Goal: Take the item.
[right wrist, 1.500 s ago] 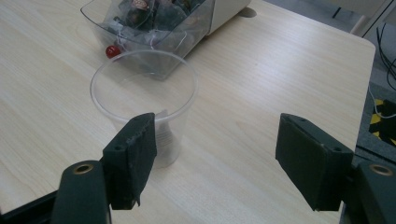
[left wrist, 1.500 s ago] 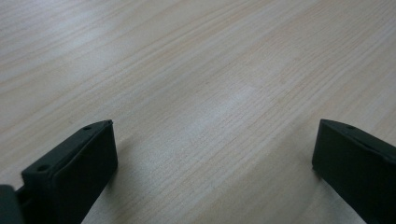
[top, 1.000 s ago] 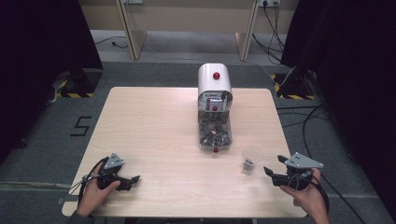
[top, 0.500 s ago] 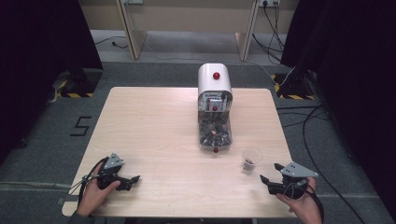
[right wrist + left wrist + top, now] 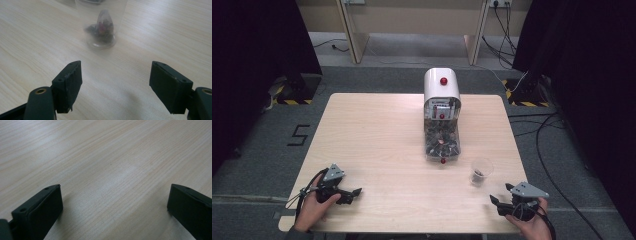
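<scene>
While the high view shows the white dispenser (image 5: 441, 107), the right gripper (image 5: 116, 85) view reveals dark dried bits in the clear plastic cup (image 5: 101, 23), ahead of its open, empty jaws; left gripper (image 5: 112, 212) open over bare table (image 5: 105, 157); no legible writing.

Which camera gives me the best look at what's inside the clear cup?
The right gripper view: the clear cup stands close ahead of the open jaws, dark bits at its bottom. The high view shows the cup small, near the dispenser. The left gripper view looks at bare table.

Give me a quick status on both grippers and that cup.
Left gripper open, empty, low over the table. Right gripper open, empty, aimed at the clear cup, short of it. Cup upright, dark bits inside. Nothing between them.
</scene>
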`<state>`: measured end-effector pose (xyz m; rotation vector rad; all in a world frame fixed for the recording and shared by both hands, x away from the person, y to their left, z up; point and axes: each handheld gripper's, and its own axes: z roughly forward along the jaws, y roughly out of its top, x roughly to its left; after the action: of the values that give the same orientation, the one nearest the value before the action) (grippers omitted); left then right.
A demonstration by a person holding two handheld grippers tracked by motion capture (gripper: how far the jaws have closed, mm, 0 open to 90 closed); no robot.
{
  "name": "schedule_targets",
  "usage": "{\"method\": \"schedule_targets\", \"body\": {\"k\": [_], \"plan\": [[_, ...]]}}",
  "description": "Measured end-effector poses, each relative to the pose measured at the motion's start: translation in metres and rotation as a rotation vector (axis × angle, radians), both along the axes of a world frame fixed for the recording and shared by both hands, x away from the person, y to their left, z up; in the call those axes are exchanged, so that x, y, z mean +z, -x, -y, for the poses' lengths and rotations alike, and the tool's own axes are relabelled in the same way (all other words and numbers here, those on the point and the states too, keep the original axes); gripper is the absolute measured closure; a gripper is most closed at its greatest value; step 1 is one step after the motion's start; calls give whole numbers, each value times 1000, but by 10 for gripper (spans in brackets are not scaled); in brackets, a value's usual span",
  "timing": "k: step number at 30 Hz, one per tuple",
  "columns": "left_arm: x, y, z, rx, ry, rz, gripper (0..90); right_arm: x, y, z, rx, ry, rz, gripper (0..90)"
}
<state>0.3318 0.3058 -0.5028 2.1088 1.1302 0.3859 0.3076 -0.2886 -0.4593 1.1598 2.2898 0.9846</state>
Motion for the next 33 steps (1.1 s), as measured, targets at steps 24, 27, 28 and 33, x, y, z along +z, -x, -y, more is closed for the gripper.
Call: {"method": "schedule_targets", "body": {"k": [24, 27, 28, 33], "plan": [[0, 0, 0, 0, 0, 0, 0, -12, 19, 0, -20, 19, -15, 225], [0, 0, 0, 0, 0, 0, 0, -15, 19, 1, -14, 35, -28, 210], [0, 0, 0, 0, 0, 0, 0, -17, 20, 1, -19, 37, -39, 199], [0, 0, 0, 0, 0, 0, 0, -21, 23, 3, -27, 27, -46, 177]]}}
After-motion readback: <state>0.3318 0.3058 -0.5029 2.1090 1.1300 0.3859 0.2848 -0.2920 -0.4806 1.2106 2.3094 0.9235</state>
